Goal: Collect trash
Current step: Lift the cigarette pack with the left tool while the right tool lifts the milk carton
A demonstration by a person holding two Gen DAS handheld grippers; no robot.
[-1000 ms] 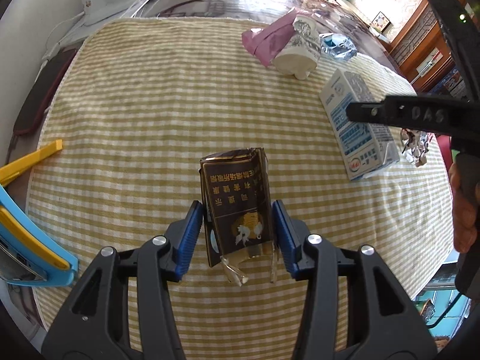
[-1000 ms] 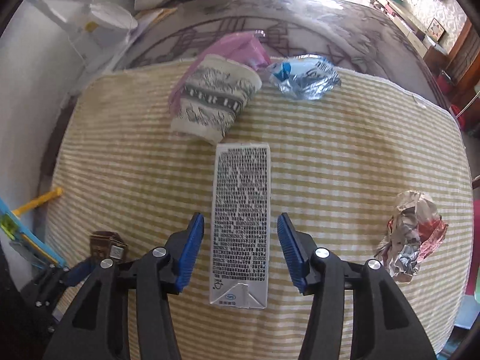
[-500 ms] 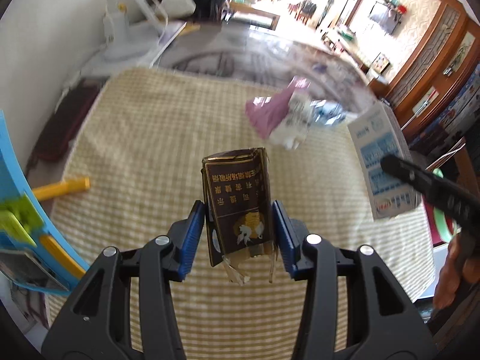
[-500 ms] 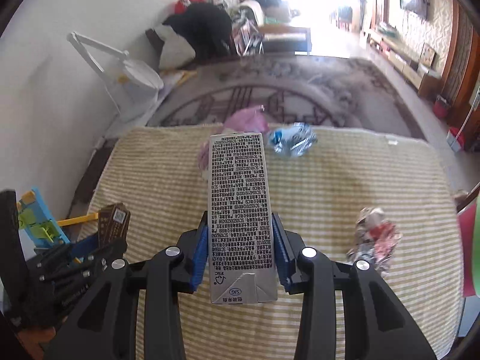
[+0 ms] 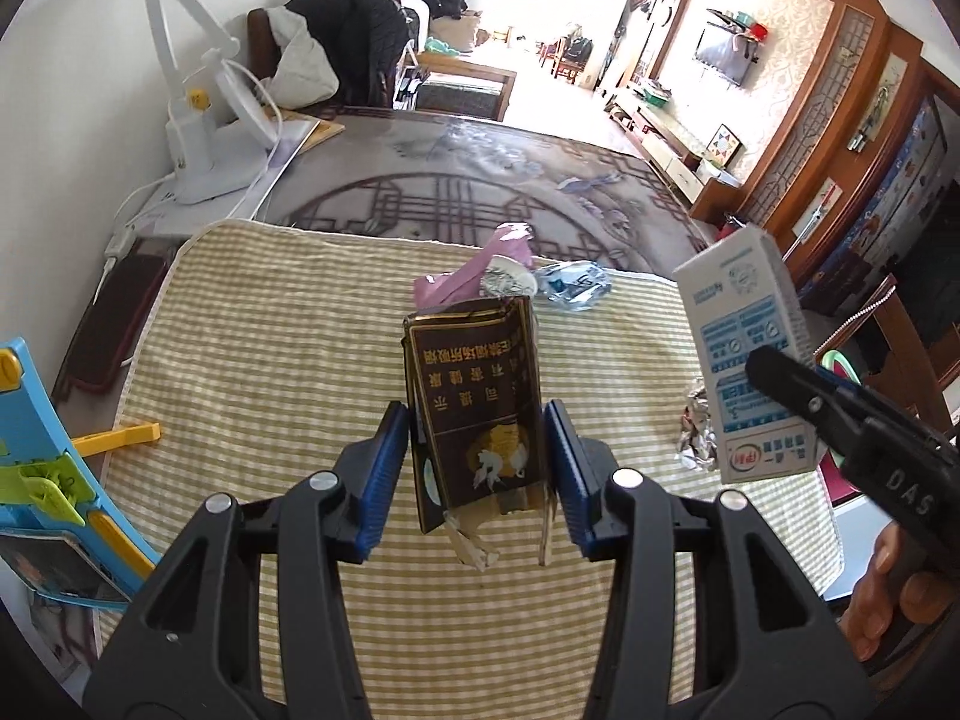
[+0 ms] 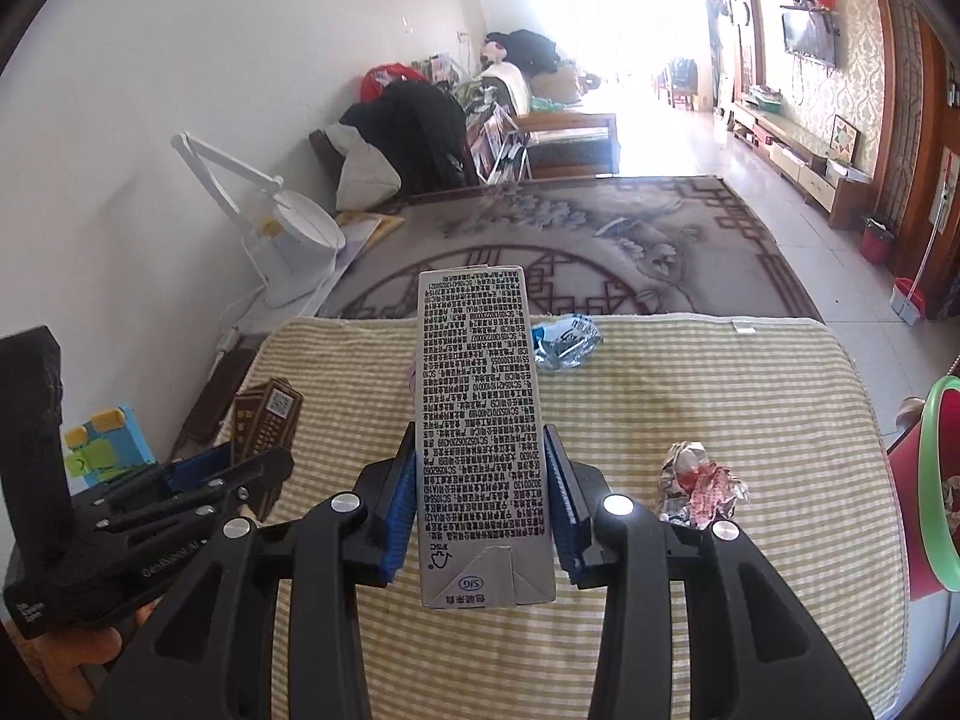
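**Both grippers lift trash above the checked cloth**

The left gripper (image 5: 477,468) clamps a crumpled dark brown cigarette pack (image 5: 474,402) between its blue pads, holding it upright and clear of the yellow-and-white checked cloth (image 5: 270,330) below. To its right, the right gripper (image 6: 480,498) is closed on a white milk carton (image 6: 480,420), printed side toward the camera, the carton standing tall between the pads and raised off the cloth.

Other litter lies on the cloth. At the far edge sit a paper cup (image 5: 510,282) with a pink plastic bag (image 5: 474,273) against it and, just to their right, a crumpled blue-and-silver wrapper (image 6: 564,342). Near the right edge rests a ball of foil wrapping (image 6: 699,483) with red showing in it.

On the left, a blue-and-yellow plastic toy (image 5: 42,462) stands beside the cloth. A white desk lamp (image 6: 282,240) sits far left against the wall, and a red bin with a green rim (image 6: 936,480) shows at the right.
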